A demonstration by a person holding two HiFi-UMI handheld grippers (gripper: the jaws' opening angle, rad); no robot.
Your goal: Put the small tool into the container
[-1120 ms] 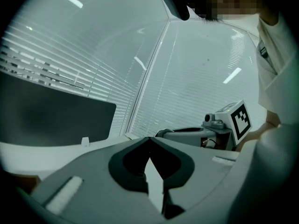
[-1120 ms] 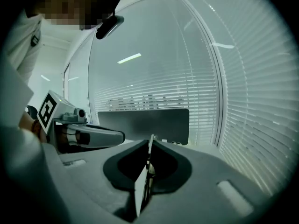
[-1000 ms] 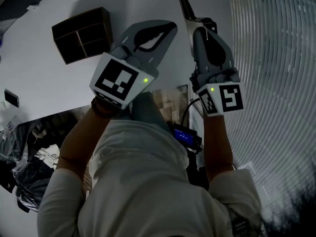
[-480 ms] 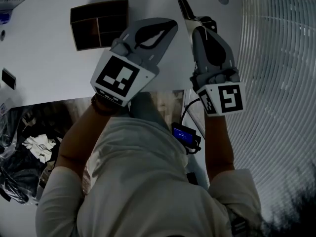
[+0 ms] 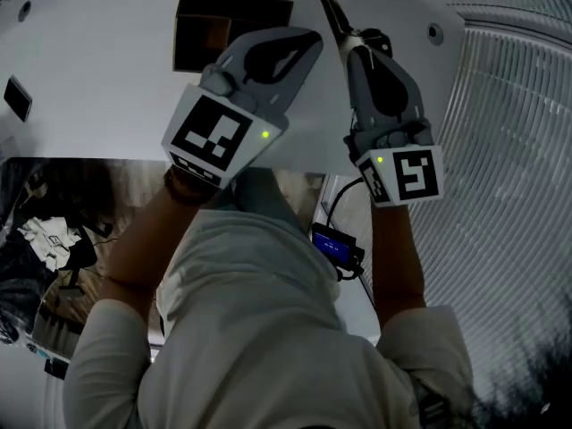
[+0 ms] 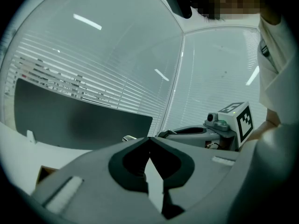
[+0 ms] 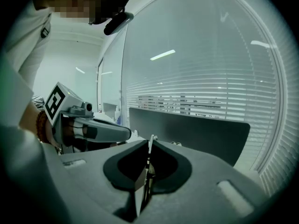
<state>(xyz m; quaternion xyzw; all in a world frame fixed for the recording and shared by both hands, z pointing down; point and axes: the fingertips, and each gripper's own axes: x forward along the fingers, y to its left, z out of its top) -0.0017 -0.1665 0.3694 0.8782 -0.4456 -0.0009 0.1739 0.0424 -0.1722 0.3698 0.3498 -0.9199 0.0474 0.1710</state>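
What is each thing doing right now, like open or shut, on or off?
left tool: shut, nothing in it.
right tool: shut on the thin dark piece, which sticks out past its tip.
brown container: open on top, on the white table, partly behind the left tool.
green light on the left tool: lit.
small blue screen: lit.

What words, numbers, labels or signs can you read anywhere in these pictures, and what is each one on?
None can be read.
On the blue display beside the person's body: lit, but too small to read.
On the sleeve: a small mark, too small to read.
On the left hand-held gripper and the right hand-held gripper: black-and-white square markers only, no words.
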